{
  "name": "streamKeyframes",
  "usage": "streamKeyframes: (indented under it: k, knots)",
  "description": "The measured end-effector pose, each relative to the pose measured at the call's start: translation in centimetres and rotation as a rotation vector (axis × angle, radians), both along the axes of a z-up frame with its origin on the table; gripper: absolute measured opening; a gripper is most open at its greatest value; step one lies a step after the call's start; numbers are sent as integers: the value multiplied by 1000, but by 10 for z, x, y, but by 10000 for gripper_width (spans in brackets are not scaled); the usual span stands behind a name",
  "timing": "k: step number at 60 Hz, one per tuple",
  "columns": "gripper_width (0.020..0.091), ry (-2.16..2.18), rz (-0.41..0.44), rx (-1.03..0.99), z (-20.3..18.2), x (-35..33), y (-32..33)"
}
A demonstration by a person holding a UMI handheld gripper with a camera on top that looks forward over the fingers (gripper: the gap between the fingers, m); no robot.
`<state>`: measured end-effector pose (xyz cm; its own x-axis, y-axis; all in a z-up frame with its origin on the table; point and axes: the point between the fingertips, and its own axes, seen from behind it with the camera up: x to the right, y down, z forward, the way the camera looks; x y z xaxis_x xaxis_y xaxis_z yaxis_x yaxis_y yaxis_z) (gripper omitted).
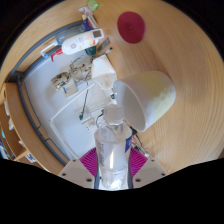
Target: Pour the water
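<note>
Tongs (112,165) point forward and slightly down over the wooden desk (185,60), clenched on a clear plastic water bottle (112,150); both magenta pads (90,160) press its ribbed, cylindrical sides. Just beyond the bottle sits a pale, rounded cup (150,95). Further off, a flat red round lid (131,25) lies on the desk.

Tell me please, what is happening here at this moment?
A person holds a two-finger gripper, and its pink pads press on a clear plastic bottle from both sides. The task is pouring water. The bottle reaches forward from the fingers and leans over a white cup just ahead on the wooden table. I cannot tell if water is flowing. Beyond them lie a round red object and some cluttered items near the table's far edge.
</note>
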<state>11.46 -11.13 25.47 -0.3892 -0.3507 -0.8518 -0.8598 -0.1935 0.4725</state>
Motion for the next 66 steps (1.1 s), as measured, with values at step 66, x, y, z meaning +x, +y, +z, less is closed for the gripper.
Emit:
streamKeyframes:
  k: [66]
  knots:
    - [427, -2017, 377, 117, -24, 251, 34]
